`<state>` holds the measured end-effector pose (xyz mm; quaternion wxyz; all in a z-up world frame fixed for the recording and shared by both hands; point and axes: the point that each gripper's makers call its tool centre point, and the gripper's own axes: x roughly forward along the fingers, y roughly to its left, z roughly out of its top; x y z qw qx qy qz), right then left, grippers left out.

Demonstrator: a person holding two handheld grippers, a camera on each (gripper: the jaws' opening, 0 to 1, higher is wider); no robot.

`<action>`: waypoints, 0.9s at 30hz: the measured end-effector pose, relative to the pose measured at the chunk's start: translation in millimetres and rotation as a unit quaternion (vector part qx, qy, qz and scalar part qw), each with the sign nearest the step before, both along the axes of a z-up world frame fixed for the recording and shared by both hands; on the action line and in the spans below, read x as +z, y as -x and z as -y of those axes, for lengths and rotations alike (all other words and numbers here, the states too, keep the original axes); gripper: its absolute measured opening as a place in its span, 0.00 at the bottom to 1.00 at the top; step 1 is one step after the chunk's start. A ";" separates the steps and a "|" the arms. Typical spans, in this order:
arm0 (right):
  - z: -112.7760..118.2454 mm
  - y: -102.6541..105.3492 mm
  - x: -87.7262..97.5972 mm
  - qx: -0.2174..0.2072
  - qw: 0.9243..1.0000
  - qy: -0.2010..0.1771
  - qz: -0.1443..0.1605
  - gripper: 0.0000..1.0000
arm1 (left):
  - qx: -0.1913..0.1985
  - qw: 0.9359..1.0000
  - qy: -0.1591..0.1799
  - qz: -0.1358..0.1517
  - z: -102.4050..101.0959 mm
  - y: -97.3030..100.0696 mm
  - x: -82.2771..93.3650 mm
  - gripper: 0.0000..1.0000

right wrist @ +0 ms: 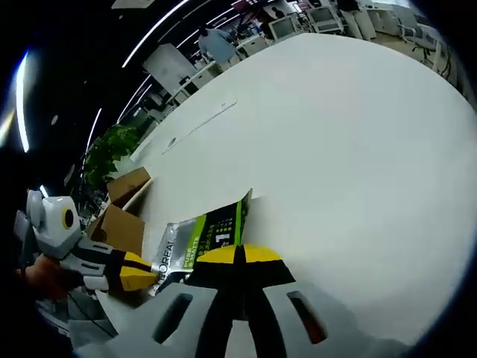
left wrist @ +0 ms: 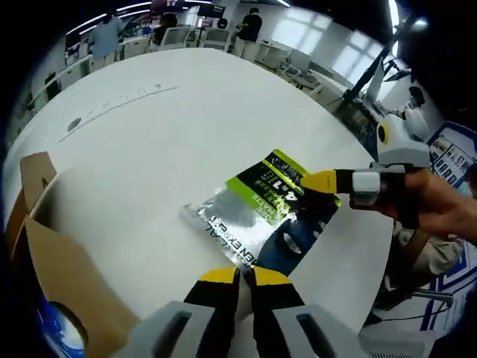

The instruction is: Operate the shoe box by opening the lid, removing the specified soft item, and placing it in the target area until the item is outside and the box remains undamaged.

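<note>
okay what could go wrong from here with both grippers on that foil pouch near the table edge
1. Both the left gripper and right gripper seem shut on opposite ends of the foil pouch; pulling apart could tear or crease it.
2. The pouch lies close to the white table's edge, so a slip might send it off.
3. The cardboard box with its flap up sits just beside the left gripper; a backward swing could bend it.
</note>
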<state>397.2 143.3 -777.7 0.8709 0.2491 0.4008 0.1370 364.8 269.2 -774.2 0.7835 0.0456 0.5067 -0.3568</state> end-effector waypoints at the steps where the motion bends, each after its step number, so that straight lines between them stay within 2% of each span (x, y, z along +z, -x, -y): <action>1: 0.9 0.2 -0.7 0.001 1.000 0.004 0.000 0.00 | 0.002 1.000 -0.001 0.002 -1.5 -1.2 -0.5 0.06; 11: 0.4 2.5 -1.9 0.003 1.000 0.007 -0.006 0.01 | 0.023 1.000 0.015 0.011 -1.8 -6.0 13.5 0.07; 14: 2.1 2.7 0.3 0.001 1.000 0.011 -0.006 0.01 | 0.030 0.999 0.032 0.025 -1.3 -7.6 23.8 0.08; 20: 9.6 5.6 7.1 -0.001 1.000 0.027 -0.006 0.03 | 0.044 0.997 0.045 0.040 -10.1 -7.0 36.7 0.09; 21: 12.4 5.5 8.4 -0.005 0.999 0.033 -0.005 0.04 | 0.053 0.996 0.054 0.046 -11.7 -8.5 41.4 0.10; 23: 15.9 4.4 16.0 -0.007 0.999 0.034 0.006 0.03 | 0.071 0.988 0.118 0.067 -8.0 -12.2 65.0 0.11; 24: 16.1 4.9 18.7 -0.007 0.999 0.033 0.008 0.03 | 0.070 0.987 0.125 0.073 -9.5 -11.7 70.1 0.11; 27: 17.1 6.0 22.5 -0.006 0.999 0.037 0.011 0.03 | 0.064 0.987 0.114 0.097 -20.6 -10.2 79.4 0.11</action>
